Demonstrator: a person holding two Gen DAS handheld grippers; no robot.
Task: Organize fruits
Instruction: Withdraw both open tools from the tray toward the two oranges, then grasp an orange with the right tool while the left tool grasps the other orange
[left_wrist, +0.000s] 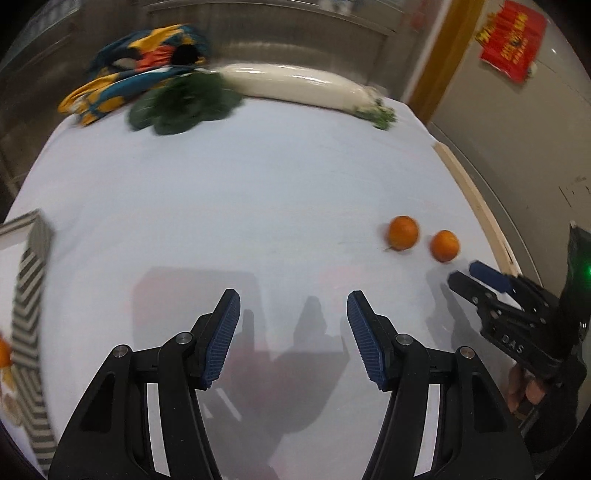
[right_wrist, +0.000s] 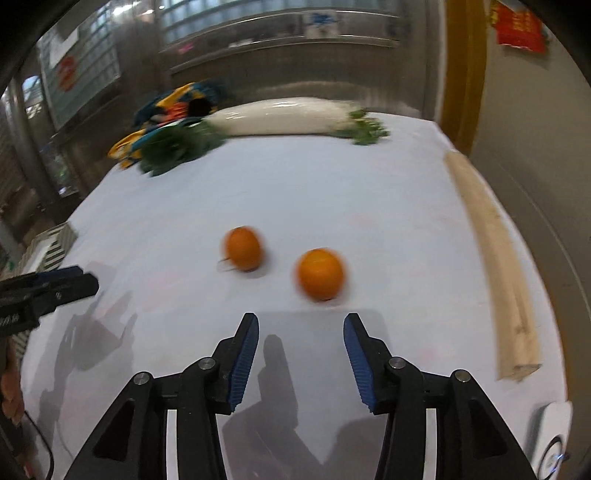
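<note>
Two oranges lie loose on the white tablecloth: one with a stem (left_wrist: 403, 232) (right_wrist: 243, 248) and a second to its right (left_wrist: 445, 245) (right_wrist: 320, 274). My right gripper (right_wrist: 301, 319) is open with nothing between its blue pads; the second orange sits just ahead of its tips. In the left wrist view the right gripper (left_wrist: 465, 275) shows at the right edge, close to that orange. My left gripper (left_wrist: 293, 299) is open and empty over bare cloth, and its tips (right_wrist: 81, 278) appear at the left in the right wrist view. A striped box (left_wrist: 29, 295) (right_wrist: 55, 247) at the left holds an orange (left_wrist: 3, 352).
At the far edge lie a long white radish (left_wrist: 295, 83) (right_wrist: 280, 116), dark leafy greens (left_wrist: 181, 105) (right_wrist: 173, 147) and a colourful cloth bag (left_wrist: 140, 70). A wooden strip (right_wrist: 495, 266) (left_wrist: 476, 199) runs along the table's right edge. A white device (right_wrist: 554, 443) sits near right.
</note>
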